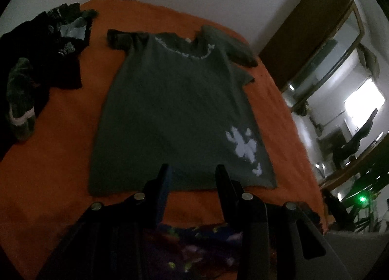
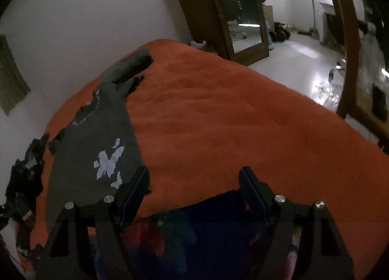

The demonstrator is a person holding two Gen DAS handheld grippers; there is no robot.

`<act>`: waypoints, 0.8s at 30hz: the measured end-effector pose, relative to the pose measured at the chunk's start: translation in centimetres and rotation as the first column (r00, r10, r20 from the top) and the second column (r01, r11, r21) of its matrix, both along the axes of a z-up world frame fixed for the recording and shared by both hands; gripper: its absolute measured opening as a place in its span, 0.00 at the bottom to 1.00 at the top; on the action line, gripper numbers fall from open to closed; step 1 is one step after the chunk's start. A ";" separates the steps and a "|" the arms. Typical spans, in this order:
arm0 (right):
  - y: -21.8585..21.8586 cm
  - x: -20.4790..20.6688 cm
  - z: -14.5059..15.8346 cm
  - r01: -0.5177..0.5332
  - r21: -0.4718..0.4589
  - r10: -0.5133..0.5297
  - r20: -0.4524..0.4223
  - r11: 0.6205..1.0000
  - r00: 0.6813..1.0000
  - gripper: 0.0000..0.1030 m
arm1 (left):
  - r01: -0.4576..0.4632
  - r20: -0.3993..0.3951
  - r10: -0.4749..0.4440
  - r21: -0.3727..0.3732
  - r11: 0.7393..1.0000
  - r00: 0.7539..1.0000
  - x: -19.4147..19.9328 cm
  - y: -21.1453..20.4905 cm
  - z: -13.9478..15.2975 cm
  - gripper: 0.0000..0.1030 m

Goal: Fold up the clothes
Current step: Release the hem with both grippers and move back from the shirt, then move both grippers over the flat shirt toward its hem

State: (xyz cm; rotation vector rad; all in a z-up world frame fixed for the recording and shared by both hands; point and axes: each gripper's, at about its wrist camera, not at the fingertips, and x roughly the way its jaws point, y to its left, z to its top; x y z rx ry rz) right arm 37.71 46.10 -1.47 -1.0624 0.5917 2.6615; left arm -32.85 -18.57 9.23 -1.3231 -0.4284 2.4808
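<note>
- On the orange blanket-covered bed [image 1: 60, 114], the dark grey butterfly-print T-shirt [image 1: 175, 109] lies flat, unfolded.
- Dark clothes heap [image 1: 43, 49] waits untouched.
- Left tool [image 1: 192, 170] and right tool [image 2: 194, 175] are spread, empty.

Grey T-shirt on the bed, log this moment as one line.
grey T-shirt: spread flat on orange bedspread | left gripper: open, empty, over hem | right gripper: open, empty

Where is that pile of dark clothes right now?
In the left wrist view the dark clothes pile lies at the orange bed's left edge, left of the spread grey T-shirt.
</note>
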 end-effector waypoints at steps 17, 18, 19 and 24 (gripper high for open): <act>-5.7 -12.0 4.9 -0.209 0.068 0.190 0.212 0.976 0.959 0.73 | -0.211 0.517 0.151 0.060 0.976 0.843 -5.7 -0.6 -2.5 0.41; -6.0 -12.4 5.2 -0.216 0.070 0.195 0.230 0.974 0.953 0.73 | -0.212 0.529 0.170 0.019 0.977 0.831 -5.4 -0.8 -2.4 0.41; -6.4 -13.0 5.7 -0.222 0.067 0.199 0.247 0.973 0.948 0.73 | -0.212 0.541 0.191 -0.023 0.977 0.819 -5.1 -1.0 -2.2 0.41; -8.4 -14.4 7.1 -0.318 0.081 0.285 0.279 0.945 0.917 0.74 | -0.137 0.514 0.206 -0.170 0.976 0.833 -4.6 -0.9 -0.9 0.41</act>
